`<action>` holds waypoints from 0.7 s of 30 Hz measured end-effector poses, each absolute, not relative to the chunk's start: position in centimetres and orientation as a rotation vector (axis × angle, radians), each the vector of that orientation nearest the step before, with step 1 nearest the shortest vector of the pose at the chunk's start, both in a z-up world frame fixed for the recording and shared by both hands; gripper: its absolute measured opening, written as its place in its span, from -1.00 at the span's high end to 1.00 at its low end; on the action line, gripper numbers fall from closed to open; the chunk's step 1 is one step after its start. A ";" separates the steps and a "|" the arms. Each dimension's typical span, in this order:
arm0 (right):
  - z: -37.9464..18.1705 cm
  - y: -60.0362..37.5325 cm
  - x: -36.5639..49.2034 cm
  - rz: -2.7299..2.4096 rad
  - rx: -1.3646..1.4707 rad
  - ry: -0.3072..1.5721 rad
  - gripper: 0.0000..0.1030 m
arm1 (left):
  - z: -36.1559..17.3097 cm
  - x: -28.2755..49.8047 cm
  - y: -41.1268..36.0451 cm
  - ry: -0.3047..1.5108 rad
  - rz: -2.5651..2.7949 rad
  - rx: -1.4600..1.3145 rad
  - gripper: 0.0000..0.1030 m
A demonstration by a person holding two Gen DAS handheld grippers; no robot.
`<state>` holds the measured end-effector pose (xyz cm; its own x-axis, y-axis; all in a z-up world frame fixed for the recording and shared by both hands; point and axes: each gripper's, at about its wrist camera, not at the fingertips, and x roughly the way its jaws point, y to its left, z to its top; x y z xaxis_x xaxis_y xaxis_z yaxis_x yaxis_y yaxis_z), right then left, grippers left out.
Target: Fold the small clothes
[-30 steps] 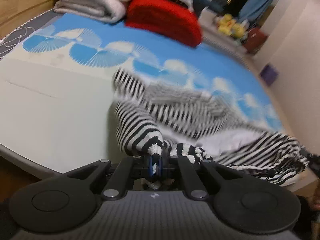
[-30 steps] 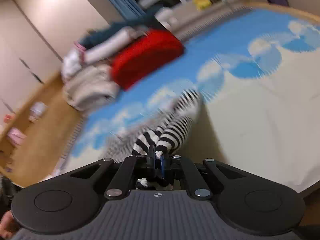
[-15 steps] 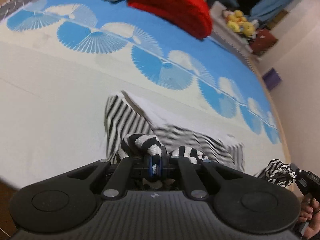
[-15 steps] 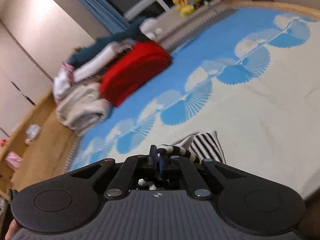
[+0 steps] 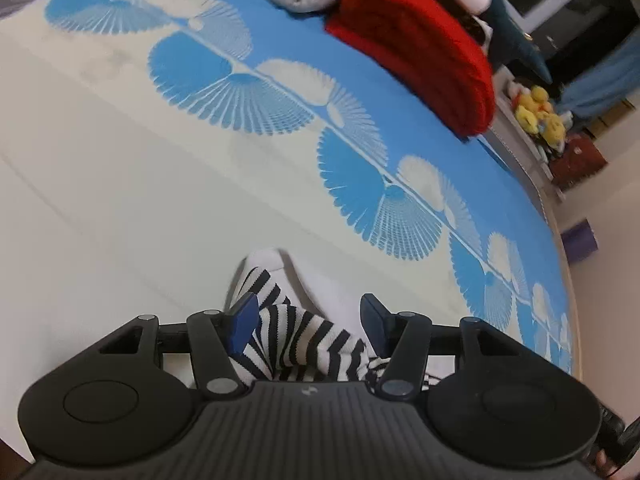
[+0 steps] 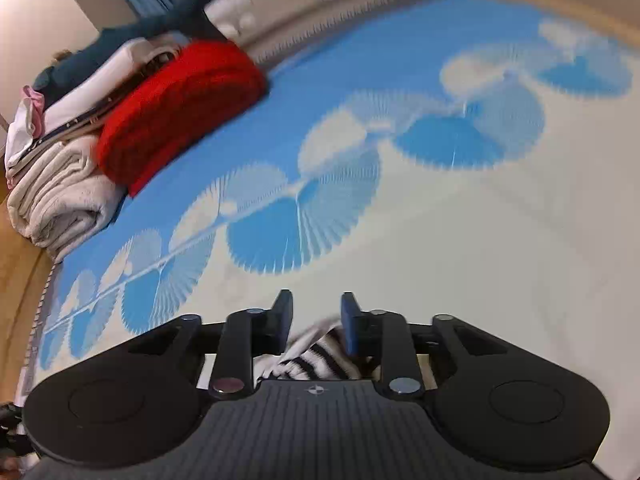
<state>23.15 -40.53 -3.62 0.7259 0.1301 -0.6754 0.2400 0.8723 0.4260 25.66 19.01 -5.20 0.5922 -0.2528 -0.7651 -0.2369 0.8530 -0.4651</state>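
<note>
Striped cloth — a small black-and-white garment with a white underside — lies on the cream part of the bed cover, bunched low in both wrist views. Left tongs stand wide apart, with the garment lying between the fingers; the blue pad on one side seems to touch the fabric, though nothing is pinched. Right tongs are spread too, and a fold of the same stripes sits between and just under the fingers — that view is smeared, so contact there cannot be told. Farther up the bed, on the blue fan-patterned part, a red folded blanket rests against a pale rolled towel. Yellow plush toys sit beyond the bed's edge.
</note>
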 end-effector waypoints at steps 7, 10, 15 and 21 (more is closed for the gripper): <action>-4.4 -37.4 21.1 0.152 0.310 0.876 0.13 | -5.8 23.5 13.4 1.012 -0.210 -0.160 -0.33; -4.7 -35.4 20.6 0.210 0.202 0.903 -0.10 | -6.8 22.9 11.3 1.022 -0.206 0.010 -0.65; -6.2 -33.7 21.5 0.217 0.165 0.970 -0.22 | -8.5 23.6 9.7 1.045 -0.169 0.115 -0.66; -8.5 -32.9 23.2 0.160 0.147 1.055 -0.18 | -8.7 24.5 7.0 0.975 -0.165 0.231 -0.66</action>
